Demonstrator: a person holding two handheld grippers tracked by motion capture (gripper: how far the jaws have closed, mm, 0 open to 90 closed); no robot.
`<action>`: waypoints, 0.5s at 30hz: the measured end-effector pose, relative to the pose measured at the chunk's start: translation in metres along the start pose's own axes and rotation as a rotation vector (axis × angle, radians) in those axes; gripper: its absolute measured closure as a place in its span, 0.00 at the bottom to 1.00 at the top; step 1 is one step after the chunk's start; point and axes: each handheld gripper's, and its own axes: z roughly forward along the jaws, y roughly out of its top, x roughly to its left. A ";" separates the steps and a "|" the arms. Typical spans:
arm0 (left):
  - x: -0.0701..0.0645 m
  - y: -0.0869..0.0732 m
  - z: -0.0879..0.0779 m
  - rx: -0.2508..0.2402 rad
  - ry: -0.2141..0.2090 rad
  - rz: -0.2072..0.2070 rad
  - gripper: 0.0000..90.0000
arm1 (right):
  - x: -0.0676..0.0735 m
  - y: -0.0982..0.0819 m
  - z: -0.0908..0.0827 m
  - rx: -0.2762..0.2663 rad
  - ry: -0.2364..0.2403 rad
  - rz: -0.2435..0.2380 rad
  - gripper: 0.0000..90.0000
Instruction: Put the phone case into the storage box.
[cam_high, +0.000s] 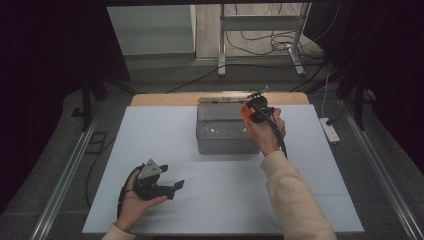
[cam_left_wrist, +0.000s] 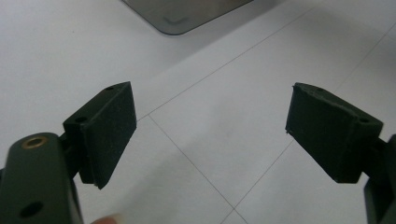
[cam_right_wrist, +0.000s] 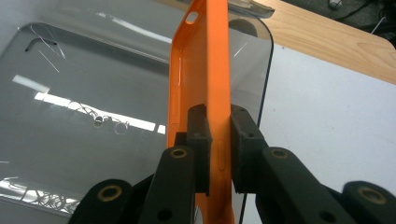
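White surface (cam_high: 165, 135) over most of a wooden table (cam_high: 150, 99), bare wood left along the far edge. Clear plastic bin (cam_high: 222, 134) near the far edge, about midway along it, open at the top and apparently empty; scuffs and light streaks on its floor in the right gripper view.

Right hand (cam_high: 267, 132) raised at the bin's right wall, right gripper (cam_right_wrist: 218, 140) clamped on an orange phone case (cam_right_wrist: 205, 70), jaws narrow on either side of one thin side wall. Case held on edge, long axis pointing away from the jaws, camera cut-out at the far end, hollow side toward the bin, hanging over the bin's right rim near its far right corner. In the high view, just an orange glimpse (cam_high: 246, 116) beside the hand.

Left hand (cam_high: 132, 202) near the front left corner of the surface, left gripper (cam_left_wrist: 210, 135) wide apart, nothing between the pads, bare white surface beneath.

Probably light and thin-walled, somewhat flexible, smooth enough to slide in a loose pinch. Best taken by a long side wall near the middle, as here; too much squeeze likely to bow the rim.
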 end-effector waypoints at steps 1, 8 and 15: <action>0.000 0.000 0.000 0.001 0.000 0.000 0.18 | 0.000 0.000 0.001 0.002 0.002 0.002 0.89; 0.000 0.000 0.000 -0.001 -0.001 -0.001 0.18 | 0.001 -0.002 0.005 0.011 0.000 0.012 0.89; 0.000 0.000 0.001 0.002 -0.003 0.001 0.18 | 0.002 -0.004 0.006 0.012 -0.002 0.017 0.88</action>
